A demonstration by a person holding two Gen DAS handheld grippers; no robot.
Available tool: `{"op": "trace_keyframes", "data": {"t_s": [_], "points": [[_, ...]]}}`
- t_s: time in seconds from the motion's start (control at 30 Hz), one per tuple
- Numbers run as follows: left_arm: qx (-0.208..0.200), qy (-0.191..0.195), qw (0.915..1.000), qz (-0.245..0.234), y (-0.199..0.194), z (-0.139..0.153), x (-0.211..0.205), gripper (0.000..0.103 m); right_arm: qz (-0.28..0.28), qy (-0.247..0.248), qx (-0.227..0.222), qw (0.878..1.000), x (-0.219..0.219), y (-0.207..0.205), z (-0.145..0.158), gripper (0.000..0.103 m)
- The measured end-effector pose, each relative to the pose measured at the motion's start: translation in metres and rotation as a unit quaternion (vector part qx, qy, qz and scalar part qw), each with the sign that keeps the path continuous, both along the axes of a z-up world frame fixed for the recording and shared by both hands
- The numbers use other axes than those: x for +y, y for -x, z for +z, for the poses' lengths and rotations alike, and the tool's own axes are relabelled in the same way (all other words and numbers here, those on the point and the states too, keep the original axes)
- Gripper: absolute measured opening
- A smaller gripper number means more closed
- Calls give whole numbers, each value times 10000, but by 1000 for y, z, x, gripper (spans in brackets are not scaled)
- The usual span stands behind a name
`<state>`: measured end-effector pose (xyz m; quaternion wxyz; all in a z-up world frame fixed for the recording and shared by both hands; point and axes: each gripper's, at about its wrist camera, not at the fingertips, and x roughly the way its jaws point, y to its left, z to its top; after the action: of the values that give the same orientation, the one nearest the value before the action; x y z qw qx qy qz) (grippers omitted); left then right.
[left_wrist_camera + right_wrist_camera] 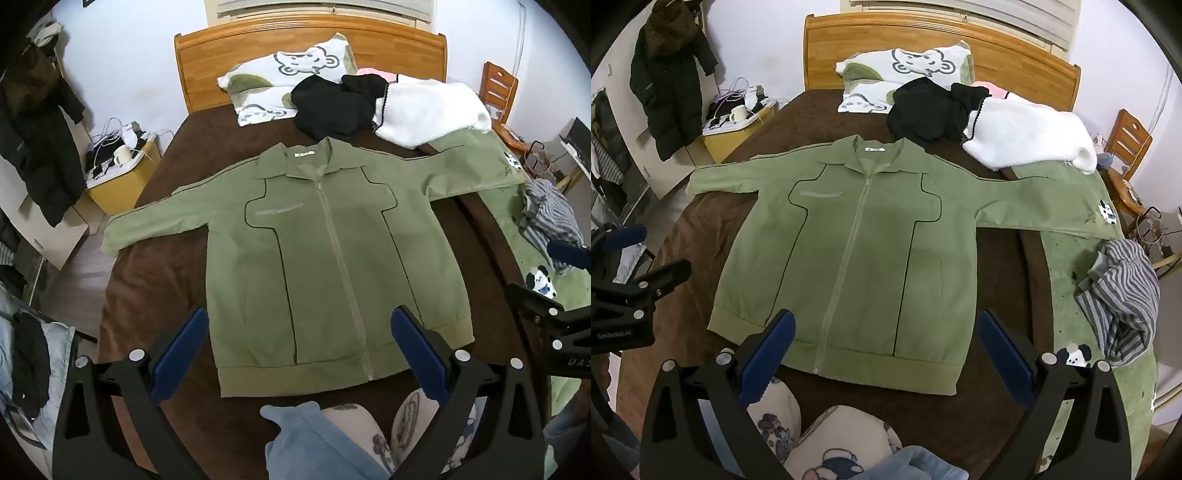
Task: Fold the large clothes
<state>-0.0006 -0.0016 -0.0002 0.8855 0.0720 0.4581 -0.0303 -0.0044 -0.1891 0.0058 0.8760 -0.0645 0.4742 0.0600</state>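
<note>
Across the middle of the frame, a green jacket lies flat, zipped, on the brown bed; left claw and right claw hover spread wide, grasping nothing.

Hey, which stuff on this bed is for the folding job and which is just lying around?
For the job:
green jacket
left gripper, open
right gripper, open

Lying about:
black garment
white fleece
striped cloth
bear-print pillow

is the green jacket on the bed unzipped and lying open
No, the green jacket lies flat on the bed with its front zipper closed up to the collar.
</note>
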Motion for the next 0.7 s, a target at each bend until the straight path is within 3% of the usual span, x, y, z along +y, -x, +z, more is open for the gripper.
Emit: {"op": "trace_keyframes", "data": {"t_s": [0.03, 0.7], "points": [[129, 246, 9996, -50, -2, 0, 3, 97, -7, -10, -1, 10000, 0, 0, 0, 97], [99, 263, 9996, -20, 2, -3, 8, 97, 22, -37, 21, 10000, 4, 6, -3, 97]]}}
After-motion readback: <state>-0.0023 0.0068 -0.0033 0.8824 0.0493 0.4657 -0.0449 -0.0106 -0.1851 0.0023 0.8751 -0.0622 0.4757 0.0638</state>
